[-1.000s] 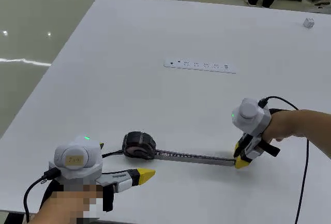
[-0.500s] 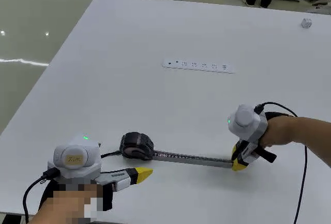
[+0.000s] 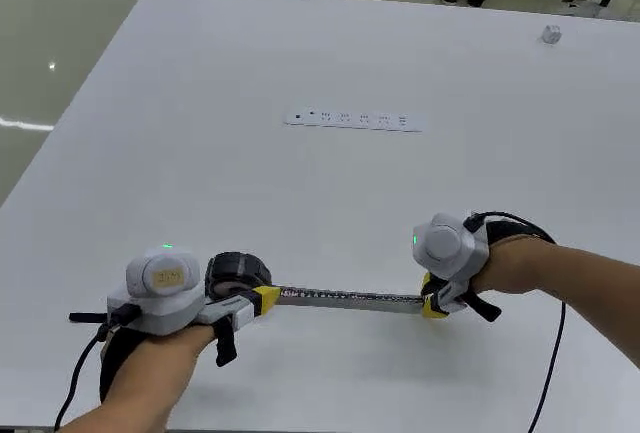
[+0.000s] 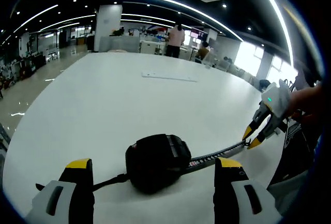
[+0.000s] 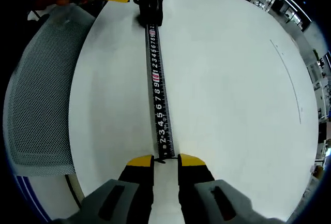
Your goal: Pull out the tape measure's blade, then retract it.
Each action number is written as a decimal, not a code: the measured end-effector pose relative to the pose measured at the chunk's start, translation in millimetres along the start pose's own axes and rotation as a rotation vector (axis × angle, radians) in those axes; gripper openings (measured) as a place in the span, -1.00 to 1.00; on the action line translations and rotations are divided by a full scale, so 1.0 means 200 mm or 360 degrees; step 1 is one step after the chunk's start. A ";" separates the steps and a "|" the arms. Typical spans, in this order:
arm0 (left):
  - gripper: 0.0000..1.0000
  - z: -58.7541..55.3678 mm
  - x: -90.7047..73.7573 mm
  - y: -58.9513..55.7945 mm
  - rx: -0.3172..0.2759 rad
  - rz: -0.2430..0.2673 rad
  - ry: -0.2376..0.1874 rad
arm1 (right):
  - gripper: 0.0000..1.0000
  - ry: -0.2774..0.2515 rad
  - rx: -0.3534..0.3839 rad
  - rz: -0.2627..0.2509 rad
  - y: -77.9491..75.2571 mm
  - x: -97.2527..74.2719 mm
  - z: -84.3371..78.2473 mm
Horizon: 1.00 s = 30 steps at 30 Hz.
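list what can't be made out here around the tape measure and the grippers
- Head view: the left gripper covers part of the tape measure case.
- Right gripper view: the blade ends between the right gripper tips; whether they pinch it is unclear.
- Head view: the small object at far right is too small to name.
- Head view: the power strip sockets are too small to count.
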<state>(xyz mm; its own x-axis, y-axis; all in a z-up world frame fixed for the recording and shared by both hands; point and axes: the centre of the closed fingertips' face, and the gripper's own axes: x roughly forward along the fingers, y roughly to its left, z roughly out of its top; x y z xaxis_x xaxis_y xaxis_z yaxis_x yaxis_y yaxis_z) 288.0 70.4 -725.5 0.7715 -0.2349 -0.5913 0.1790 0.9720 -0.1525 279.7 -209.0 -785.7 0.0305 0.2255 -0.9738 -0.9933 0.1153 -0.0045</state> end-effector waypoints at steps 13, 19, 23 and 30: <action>0.38 -0.03 0.14 -0.02 0.0005 0.0068 0.0051 | -0.66 -0.0017 0.0090 -0.0020 -0.01 0.00 0.00; 0.28 -0.04 0.15 -0.01 -0.0023 0.0061 0.0060 | -0.66 0.0006 0.0114 -0.0003 -0.01 0.01 0.00; 0.23 -0.04 0.15 -0.02 0.0006 0.0053 0.0065 | -0.65 0.0000 0.0176 0.0015 -0.01 0.01 0.00; 0.19 -0.04 0.15 -0.02 0.0031 0.0083 0.0053 | -0.65 -0.0010 0.0146 0.0026 -0.01 0.01 0.00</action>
<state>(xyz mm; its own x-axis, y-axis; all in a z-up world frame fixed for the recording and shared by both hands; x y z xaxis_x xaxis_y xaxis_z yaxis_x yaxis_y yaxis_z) 306.0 60.2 -749.3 0.7592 -0.1841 -0.6243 0.1514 0.9828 -0.1056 282.1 -209.0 -787.1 0.0152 0.2341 -0.9721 -0.9794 0.1995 0.0327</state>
